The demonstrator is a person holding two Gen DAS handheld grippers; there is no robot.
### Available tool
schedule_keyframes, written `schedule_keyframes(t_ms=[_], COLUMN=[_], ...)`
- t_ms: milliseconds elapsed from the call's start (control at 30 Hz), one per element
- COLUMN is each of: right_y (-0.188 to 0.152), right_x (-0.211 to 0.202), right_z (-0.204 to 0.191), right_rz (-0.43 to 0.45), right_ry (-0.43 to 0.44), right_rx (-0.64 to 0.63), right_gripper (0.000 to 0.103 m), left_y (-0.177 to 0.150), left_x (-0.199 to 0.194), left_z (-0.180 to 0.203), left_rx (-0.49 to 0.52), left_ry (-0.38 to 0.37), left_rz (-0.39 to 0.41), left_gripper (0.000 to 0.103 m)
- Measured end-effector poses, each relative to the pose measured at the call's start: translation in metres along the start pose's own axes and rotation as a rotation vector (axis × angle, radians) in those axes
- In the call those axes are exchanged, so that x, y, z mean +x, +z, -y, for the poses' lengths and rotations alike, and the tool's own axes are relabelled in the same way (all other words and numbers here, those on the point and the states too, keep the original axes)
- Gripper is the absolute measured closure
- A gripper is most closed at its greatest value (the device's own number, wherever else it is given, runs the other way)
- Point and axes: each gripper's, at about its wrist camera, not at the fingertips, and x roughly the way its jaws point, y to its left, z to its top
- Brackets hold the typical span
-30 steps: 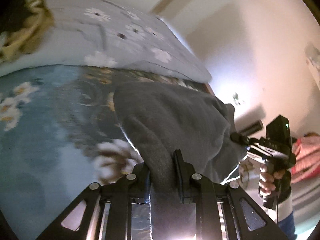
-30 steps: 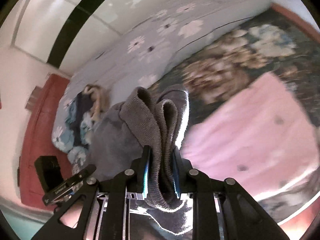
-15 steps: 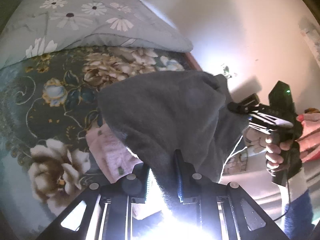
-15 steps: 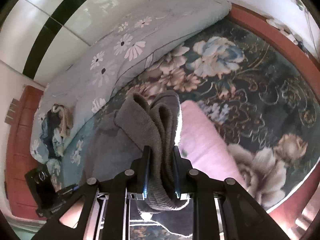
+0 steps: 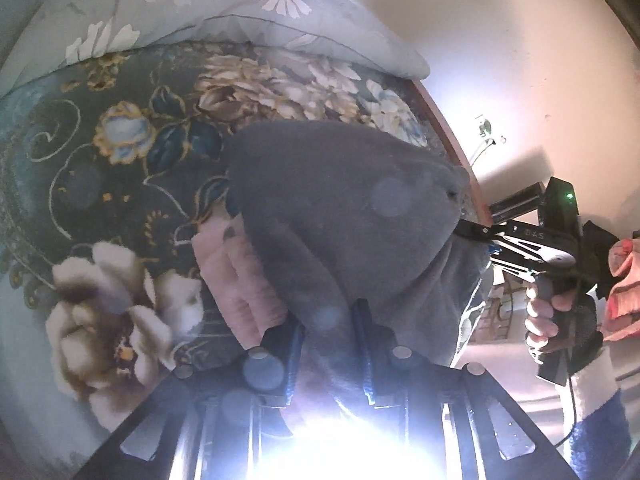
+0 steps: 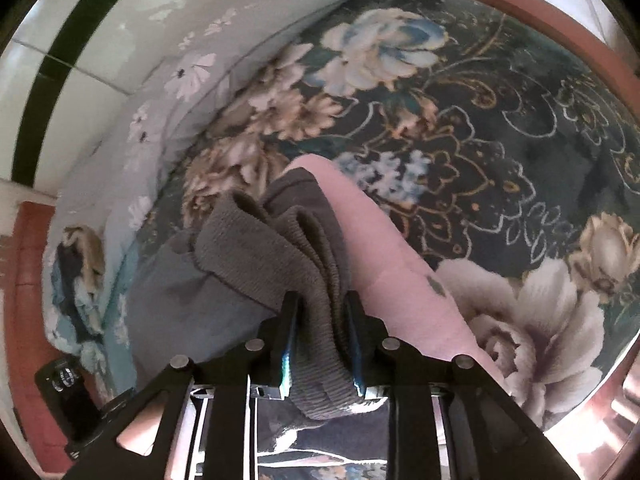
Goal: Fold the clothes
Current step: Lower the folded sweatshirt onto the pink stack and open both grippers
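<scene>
I hold a grey knitted garment (image 5: 340, 208) between both grippers, above a bed with a dark floral blanket (image 5: 120, 152). My left gripper (image 5: 328, 320) is shut on one edge of it. My right gripper (image 6: 320, 312) is shut on its bunched ribbed hem (image 6: 280, 256); it also shows in the left wrist view (image 5: 472, 234), off to the right, with the cloth stretched between the two. A pink garment (image 6: 384, 264) lies on the blanket under the grey one and shows in the left wrist view (image 5: 236, 280).
A pale blue daisy-print quilt (image 5: 240, 16) lies along the far side of the bed, with a heap of clothes (image 6: 76, 264) on it. The bed's red-brown wooden edge (image 6: 540, 28) borders the blanket. A white wall (image 5: 500, 40) stands behind.
Both grippers have carried the grey garment across the bed, away from the quilt, to above the pink garment. Their grips have not changed.
</scene>
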Motion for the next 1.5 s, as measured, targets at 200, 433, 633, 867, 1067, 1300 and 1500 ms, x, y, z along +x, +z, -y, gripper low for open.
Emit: schedule_keyframes(t_ms=[200, 433, 633, 867, 1067, 1300, 1500], right_y=[-0.003, -0.016, -0.043, -0.066, -0.068, -0.088, -0.133], right_x=[-0.017, -0.062, -0.042, -0.019, -0.007, -0.026, -0.023], right_z=[-0.006, -0.018, -0.064, -0.044, -0.036, -0.055, -0.075], right_rz=[0.023, 0.117, 0.084, 0.079, 0.079, 0.144, 0.143], right_ry=[-0.056, -0.104, -0.087, -0.203, -0.201, -0.181, -0.134], right_rx=[-0.007, -0.062, -0.238, -0.264, -0.222, -0.22, -0.213], right_gripper=[0.073, 0.073, 0.071, 0.071, 0.067, 0.067, 0.067], left_y=[-0.002, 0.01, -0.01, -0.027, -0.029, -0.041, -0.065], left_x=[-0.034, -0.056, -0.021, 0.009, 0.005, -0.015, -0.03], left_z=[0.008, 0.025, 0.067, 0.049, 0.051, 0.05, 0.036], left_rx=[0.086, 0.124, 0.287, 0.232, 0.237, 0.23, 0.197], left_ry=[0.049, 0.086, 0.122, 0.131, 0.146, 0.166, 0.192], left_rz=[0.029, 0.109, 0.047, -0.012, -0.007, 0.024, 0.025], left_gripper=[0.074, 0.067, 0.065, 0.064, 0.064, 0.057, 0.048])
